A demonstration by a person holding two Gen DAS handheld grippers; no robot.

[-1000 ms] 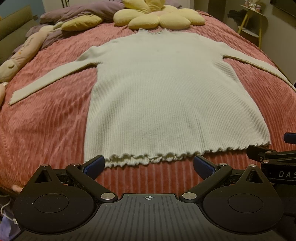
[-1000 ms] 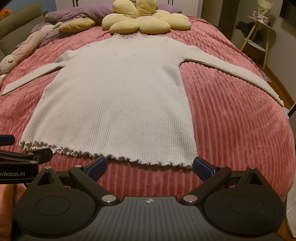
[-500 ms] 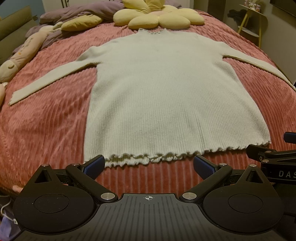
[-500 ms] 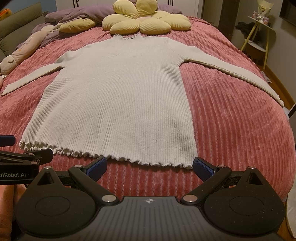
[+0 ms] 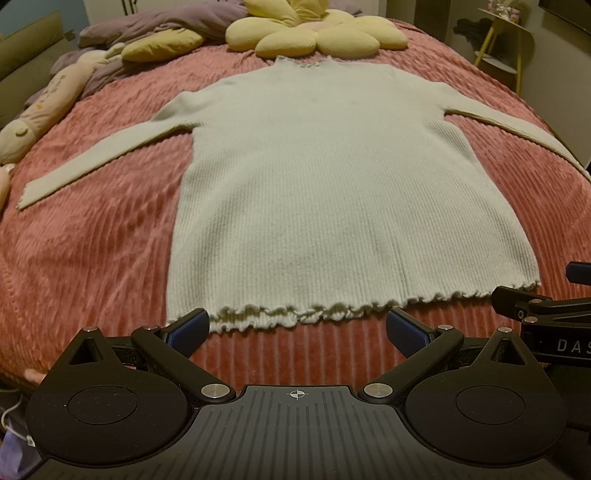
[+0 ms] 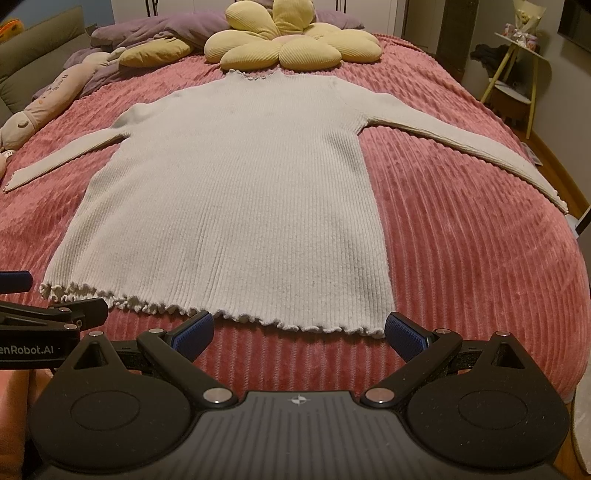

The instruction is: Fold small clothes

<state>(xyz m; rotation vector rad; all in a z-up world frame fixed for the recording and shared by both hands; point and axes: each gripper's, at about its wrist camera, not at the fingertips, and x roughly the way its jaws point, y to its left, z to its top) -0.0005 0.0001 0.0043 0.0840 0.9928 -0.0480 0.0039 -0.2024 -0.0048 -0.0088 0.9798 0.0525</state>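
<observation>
A cream ribbed long-sleeved sweater [image 5: 332, 177] lies flat on the pink bed, sleeves spread out, frilly hem toward me; it also shows in the right wrist view [image 6: 236, 206]. My left gripper [image 5: 297, 330] is open and empty, just short of the hem's left half. My right gripper [image 6: 299, 332] is open and empty, just short of the hem's right half. The right gripper's side shows at the right edge of the left wrist view [image 5: 546, 314]; the left gripper's side shows at the left edge of the right wrist view [image 6: 48, 317].
The pink ribbed bedspread [image 5: 92, 236] covers the bed. A yellow flower cushion [image 6: 291, 44] and purple bedding [image 6: 155, 31] lie beyond the collar. A long plush toy [image 5: 40, 114] lies at the left edge. A yellow-legged side table [image 6: 521, 62] stands at the right.
</observation>
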